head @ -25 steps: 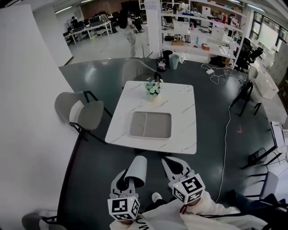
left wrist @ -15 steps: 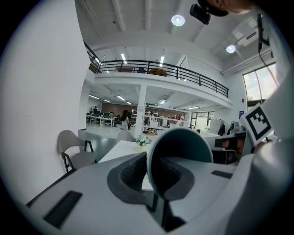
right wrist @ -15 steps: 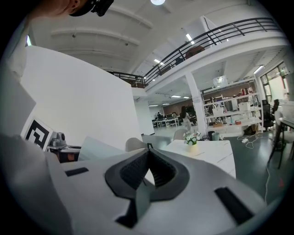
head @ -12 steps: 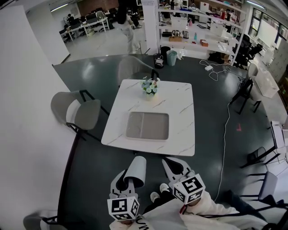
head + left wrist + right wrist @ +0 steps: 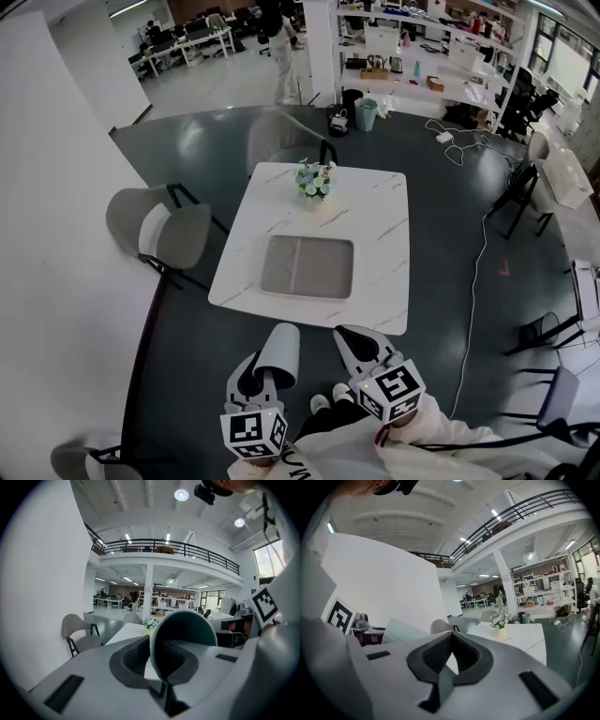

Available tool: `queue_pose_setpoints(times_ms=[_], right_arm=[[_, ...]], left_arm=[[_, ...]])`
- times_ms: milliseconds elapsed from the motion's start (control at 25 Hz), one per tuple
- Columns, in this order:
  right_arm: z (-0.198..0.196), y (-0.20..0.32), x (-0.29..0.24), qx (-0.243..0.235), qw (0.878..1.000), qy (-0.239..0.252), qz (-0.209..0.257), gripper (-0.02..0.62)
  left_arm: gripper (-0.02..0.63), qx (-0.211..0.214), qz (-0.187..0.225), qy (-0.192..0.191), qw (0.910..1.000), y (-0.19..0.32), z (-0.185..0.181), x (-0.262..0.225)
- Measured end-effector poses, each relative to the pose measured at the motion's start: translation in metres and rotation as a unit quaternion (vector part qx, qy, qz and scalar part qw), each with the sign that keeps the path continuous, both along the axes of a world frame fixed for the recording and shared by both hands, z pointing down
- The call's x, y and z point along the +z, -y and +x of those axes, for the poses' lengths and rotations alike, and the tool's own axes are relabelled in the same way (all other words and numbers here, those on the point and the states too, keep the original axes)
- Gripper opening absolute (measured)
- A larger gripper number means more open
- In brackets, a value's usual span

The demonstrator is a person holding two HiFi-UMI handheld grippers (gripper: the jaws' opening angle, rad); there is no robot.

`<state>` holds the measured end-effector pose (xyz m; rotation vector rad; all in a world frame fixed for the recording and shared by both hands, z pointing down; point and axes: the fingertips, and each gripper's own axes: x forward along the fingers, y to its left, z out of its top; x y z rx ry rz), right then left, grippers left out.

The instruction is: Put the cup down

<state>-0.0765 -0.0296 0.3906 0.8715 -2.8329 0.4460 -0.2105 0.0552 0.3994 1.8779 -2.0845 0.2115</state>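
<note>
Left gripper (image 5: 261, 367) is clamped on the wall of a cup (image 5: 278, 352), held on its side short of the tabletop's (image 5: 375, 281) near edge. Right gripper (image 5: 359, 339) has its jaws together, empty. A grey tray (image 5: 307, 267) lies toward the near edge, and flowers (image 5: 314, 180) stand at the far edge.

- White marble desk (image 5: 380, 281) with a grey two-compartment tray (image 5: 307, 267) at its middle.
- Small pot of flowers (image 5: 315, 182) near the desk's far edge.
- Grey chair (image 5: 161, 231) left of the desk, another chair (image 5: 281, 141) behind it.
- White cable (image 5: 473, 281) across the dark floor (image 5: 187, 366).
</note>
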Motion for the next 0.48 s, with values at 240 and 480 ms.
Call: queue_pose_setpoints(times_ms=[240, 480], right_arm=[[-0.006, 0.011, 0.001, 0.011, 1.000, 0.004, -0.004, 0.005], [-0.012, 0.023, 0.002, 0.032, 0.999, 0.002, -0.007, 0.005]], left_arm=[[0.032, 0.010, -0.012, 0.007, 0.9999, 0.012, -0.009, 0.001], [0.032, 0.027, -0.027, 0.013, 0.9992, 0.025, -0.022, 0.006]])
